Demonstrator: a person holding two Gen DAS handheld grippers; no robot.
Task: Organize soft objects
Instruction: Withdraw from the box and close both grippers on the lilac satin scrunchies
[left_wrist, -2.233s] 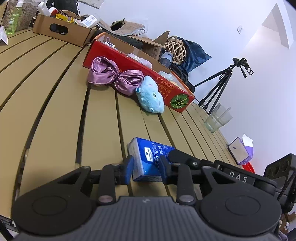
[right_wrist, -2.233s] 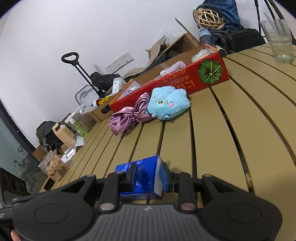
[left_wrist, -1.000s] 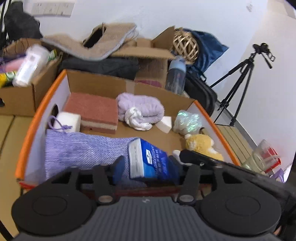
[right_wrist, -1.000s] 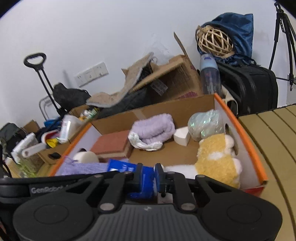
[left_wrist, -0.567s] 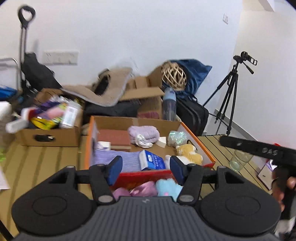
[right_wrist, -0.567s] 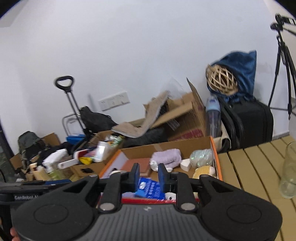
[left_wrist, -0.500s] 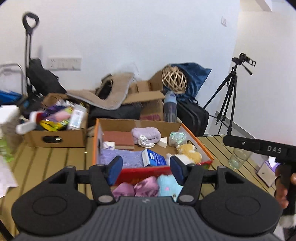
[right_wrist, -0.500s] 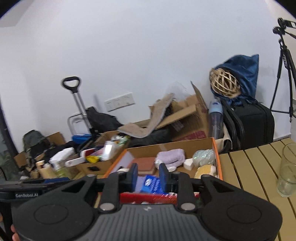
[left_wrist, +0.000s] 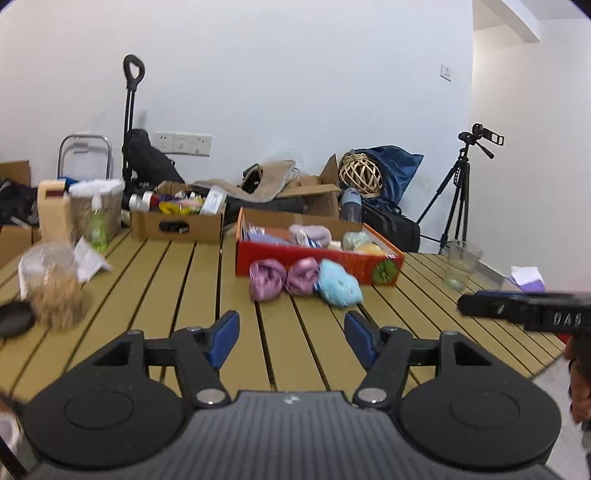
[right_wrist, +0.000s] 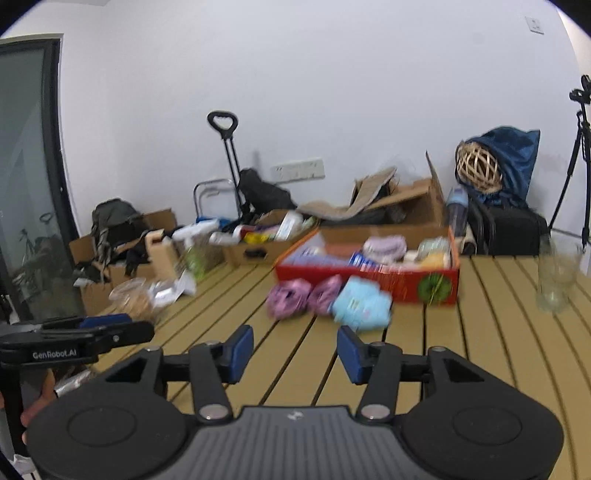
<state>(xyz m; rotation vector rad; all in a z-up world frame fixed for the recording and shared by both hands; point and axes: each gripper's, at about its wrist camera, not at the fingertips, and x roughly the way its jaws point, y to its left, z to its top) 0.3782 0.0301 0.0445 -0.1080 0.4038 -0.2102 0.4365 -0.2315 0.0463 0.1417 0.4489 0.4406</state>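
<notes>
Both grippers pulled back from red box (left_wrist: 317, 258), blue pack left inside. Left gripper (left_wrist: 291, 338), right gripper (right_wrist: 295, 352) — jaws just opened wider, empty. Blue plush (left_wrist: 338, 284) beside box front — light, squashy; pinch mid-body.

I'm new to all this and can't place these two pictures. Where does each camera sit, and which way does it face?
Left wrist view: on the left gripper, jaws open and empty, facing across the slatted table to the red box; the right gripper and a hand enter at right.
Right wrist view: on the right gripper, jaws just opened, empty, facing the same way; the left gripper shows at left.
Shared: red box, purple satin bundle, blue plush toy, drinking glass.
</notes>
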